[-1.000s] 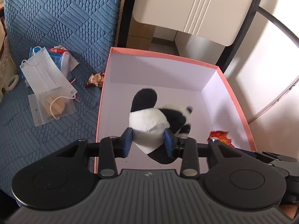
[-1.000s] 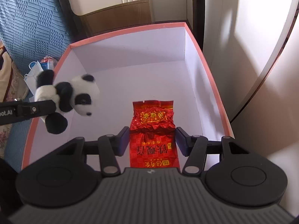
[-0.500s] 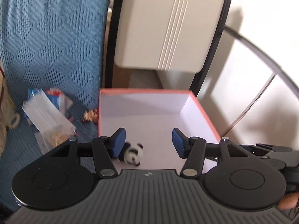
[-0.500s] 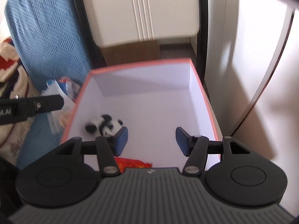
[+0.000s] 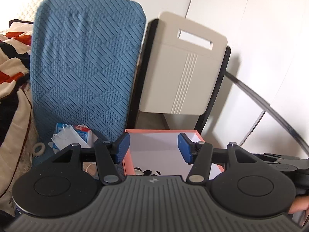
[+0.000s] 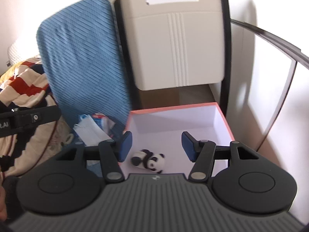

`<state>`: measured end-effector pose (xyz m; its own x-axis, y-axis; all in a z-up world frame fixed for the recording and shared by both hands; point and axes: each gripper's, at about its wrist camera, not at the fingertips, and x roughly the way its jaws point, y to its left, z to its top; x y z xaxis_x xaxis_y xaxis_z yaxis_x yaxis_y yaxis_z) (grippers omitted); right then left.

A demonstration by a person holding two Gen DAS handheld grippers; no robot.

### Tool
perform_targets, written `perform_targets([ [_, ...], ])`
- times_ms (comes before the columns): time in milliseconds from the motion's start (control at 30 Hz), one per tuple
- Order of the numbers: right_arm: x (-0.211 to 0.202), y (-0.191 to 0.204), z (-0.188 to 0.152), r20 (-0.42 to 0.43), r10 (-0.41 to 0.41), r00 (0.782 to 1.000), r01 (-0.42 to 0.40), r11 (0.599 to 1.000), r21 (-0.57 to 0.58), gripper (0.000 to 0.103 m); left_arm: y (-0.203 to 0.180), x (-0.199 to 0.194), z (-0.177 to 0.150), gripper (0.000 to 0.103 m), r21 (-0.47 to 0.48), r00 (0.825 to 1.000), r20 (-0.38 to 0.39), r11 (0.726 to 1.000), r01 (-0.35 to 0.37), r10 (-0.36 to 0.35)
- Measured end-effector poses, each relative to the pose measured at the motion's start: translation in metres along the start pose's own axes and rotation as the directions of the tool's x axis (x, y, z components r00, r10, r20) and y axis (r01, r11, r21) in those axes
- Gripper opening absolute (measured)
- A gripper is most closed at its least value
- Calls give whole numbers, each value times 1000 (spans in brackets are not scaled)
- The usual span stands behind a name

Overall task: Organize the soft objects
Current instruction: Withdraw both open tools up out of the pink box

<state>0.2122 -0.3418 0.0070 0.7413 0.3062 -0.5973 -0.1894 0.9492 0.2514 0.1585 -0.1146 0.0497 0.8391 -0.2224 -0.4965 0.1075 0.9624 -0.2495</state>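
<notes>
Both claws have come up and away from the pink box (image 6: pixel 181 107) in the last second. A second ago the left claw was clamped on the panda plush and the right one straddled a red foil packet; now both items lie loose in the box, so this pair of drop-offs looks done and, I judge, the hands are free to go for the next soft thing.

Left of the left claw (image 5: pixel 153 147), the face masks (image 5: pixel 67 138) lie on the blue quilted cushion (image 5: pixel 87 58), untouched. That claw's blue pads stand well apart with nothing between them and nothing touching them; the panda plush (image 5: pixel 147 172) only peeks out below and between them, on the box floor.

The right claw (image 6: pixel 156 147) is likewise spread, empty, pressing on nothing. The panda lies on its side beneath the gap, nearer the left pad. The red packet is hidden behind the claw's body now.
</notes>
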Motion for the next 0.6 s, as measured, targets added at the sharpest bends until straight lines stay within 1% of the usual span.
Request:
perform_targets([
  [100, -8, 18, -4, 14, 8, 1000, -8, 1000, -25, 59, 12, -11, -3, 61, -14, 1000, 10, 1000, 13, -12],
  [267, -15, 42, -16, 25, 21, 999, -20, 998, -64, 59, 34, -24, -15, 61, -24, 999, 36, 1000, -17, 17],
  [600, 0, 77, -48, -25, 55, 998, -58, 994, -98, 59, 78, -37, -43, 61, -35, 996, 60, 997, -67, 69],
])
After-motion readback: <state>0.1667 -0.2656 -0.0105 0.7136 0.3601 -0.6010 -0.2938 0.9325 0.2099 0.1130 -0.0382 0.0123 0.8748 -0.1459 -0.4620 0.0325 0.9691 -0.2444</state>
